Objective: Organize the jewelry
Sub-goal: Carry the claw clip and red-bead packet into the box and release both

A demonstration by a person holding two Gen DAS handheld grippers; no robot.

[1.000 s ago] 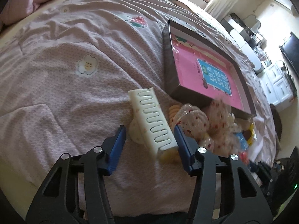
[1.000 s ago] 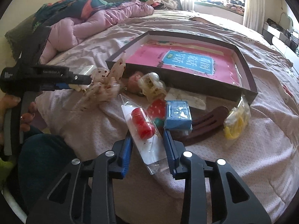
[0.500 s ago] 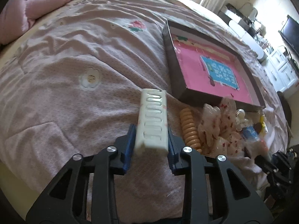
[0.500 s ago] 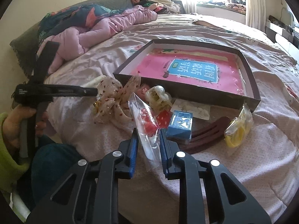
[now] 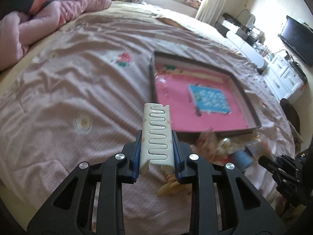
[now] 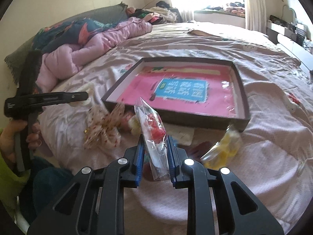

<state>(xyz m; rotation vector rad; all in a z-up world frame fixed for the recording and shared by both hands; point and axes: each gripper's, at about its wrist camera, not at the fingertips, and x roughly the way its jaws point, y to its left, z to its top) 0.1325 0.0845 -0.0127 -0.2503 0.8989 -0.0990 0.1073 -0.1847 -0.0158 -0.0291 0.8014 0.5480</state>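
The left gripper (image 5: 156, 146) is clenched on a white hair clip (image 5: 157, 135), held above the pink bedspread (image 5: 68, 90); ahead and to its right lies the dark-rimmed box (image 5: 252, 107) with its pink bottom. The right gripper (image 6: 155, 154) pinches a clear packet of red beads (image 6: 154, 129); the box (image 6: 242, 90) sits just beyond it, a floral bow (image 6: 103, 129) to its left, a yellow packet (image 6: 225, 150) to its right.
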